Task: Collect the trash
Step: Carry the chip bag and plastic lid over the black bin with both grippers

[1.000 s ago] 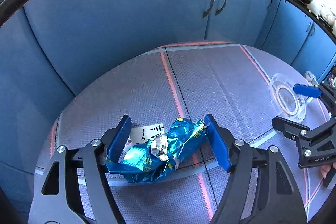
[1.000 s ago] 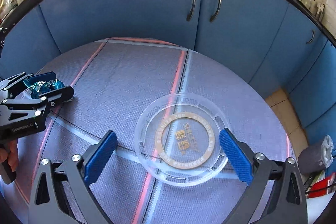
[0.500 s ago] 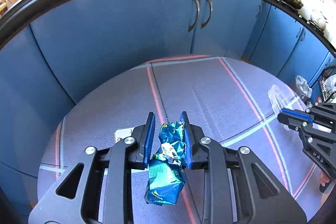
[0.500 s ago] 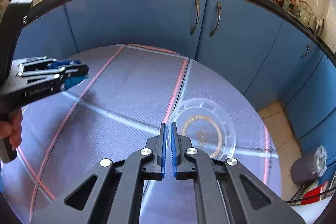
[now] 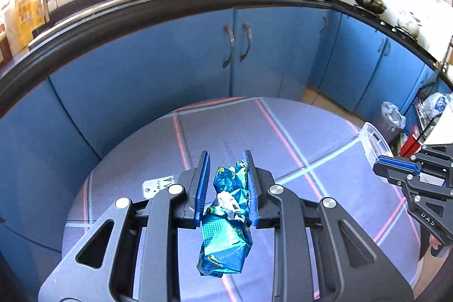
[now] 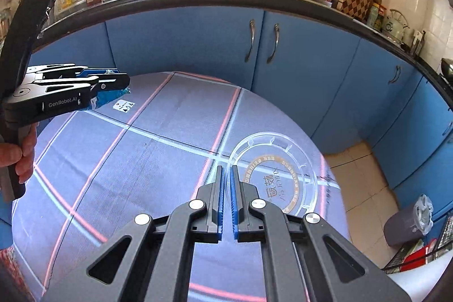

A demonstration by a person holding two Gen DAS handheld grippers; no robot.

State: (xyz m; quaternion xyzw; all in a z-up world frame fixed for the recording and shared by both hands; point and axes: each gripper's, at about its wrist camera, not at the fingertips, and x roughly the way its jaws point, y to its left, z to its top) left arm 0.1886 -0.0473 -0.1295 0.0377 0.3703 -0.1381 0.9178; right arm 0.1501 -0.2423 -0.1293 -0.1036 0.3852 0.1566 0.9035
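My left gripper [image 5: 226, 157] is shut on a crumpled blue foil wrapper [image 5: 226, 231], which hangs down between the blue pads, lifted off the round table [image 5: 240, 126]. In the right wrist view the same left gripper [image 6: 113, 78] is at far left, with the wrapper [image 6: 113, 96] peeking out under it. My right gripper [image 6: 225, 169] is shut on the near rim of a clear round plastic lid [image 6: 277, 174] with a gold ring print. The lid tilts up off the table. From the left wrist view, the right gripper [image 5: 379, 163] and lid [image 5: 373, 140] show at the right edge.
A small white card [image 6: 123, 105] lies on the purple striped tablecloth near the left gripper. Blue cabinets [image 6: 311, 70] curve closely behind the table. A grey bin with a bag liner [image 6: 407, 222] stands on the floor at right. A person's hand [image 6: 17, 154] holds the left gripper's handle.
Both grippers went from open to shut, the left on the wrapper, the right on the lid's rim. Both then rose, lifting wrapper and lid off the table.
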